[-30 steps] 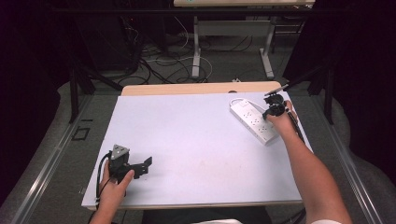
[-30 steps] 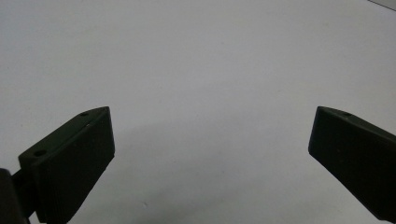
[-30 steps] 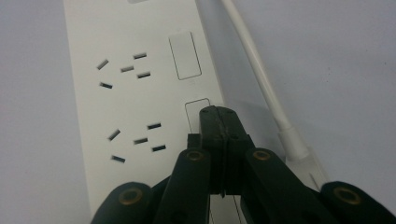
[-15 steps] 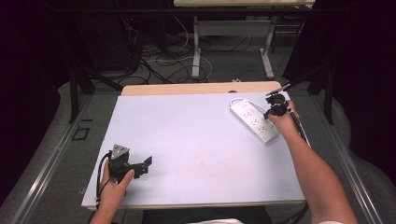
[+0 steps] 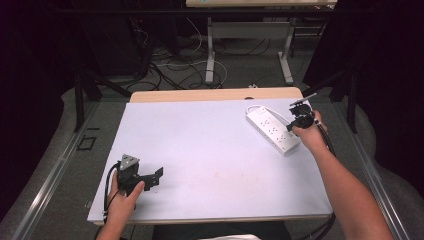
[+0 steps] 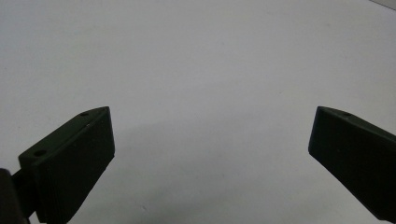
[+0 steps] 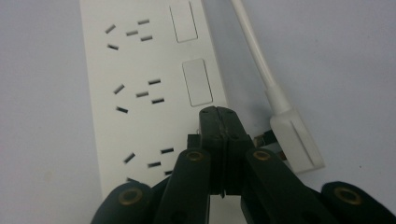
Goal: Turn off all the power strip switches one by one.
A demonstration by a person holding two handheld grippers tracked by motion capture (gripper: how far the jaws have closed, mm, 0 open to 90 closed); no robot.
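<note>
Power strip (image 5: 273,128), white and long, lies flat near the far right corner of the tabletop (image 5: 215,145), angled so that one end points toward the far edge and the other toward the person's right hand (image 5: 311,135). In the right gripper view its face shows several groups of dark socket slots and two raised rectangular switches (image 7: 197,82) along one side. Its white cord (image 7: 258,60) runs alongside the strip on the tabletop and ends in a white plug (image 7: 295,140), which lies just beside the strip's edge with its prongs turned toward the gripper. The right gripper (image 7: 219,122) hangs over that end of the strip, its jaws pressed together with no gap and nothing visible between them; their tips sit above the strip's edge, next to the plug. In the high view the right gripper (image 5: 301,119) shows at the strip's near end, with the right forearm reaching in from the bottom right. The left gripper (image 5: 156,176) rests low over the near left part of the tabletop, well apart from the strip, held in the left hand (image 5: 123,196), with its grey three-cornered plate on top and its cable looping beside the wrist. In the left gripper view its jaws stand wide apart over bare white surface, holding nothing.
</note>
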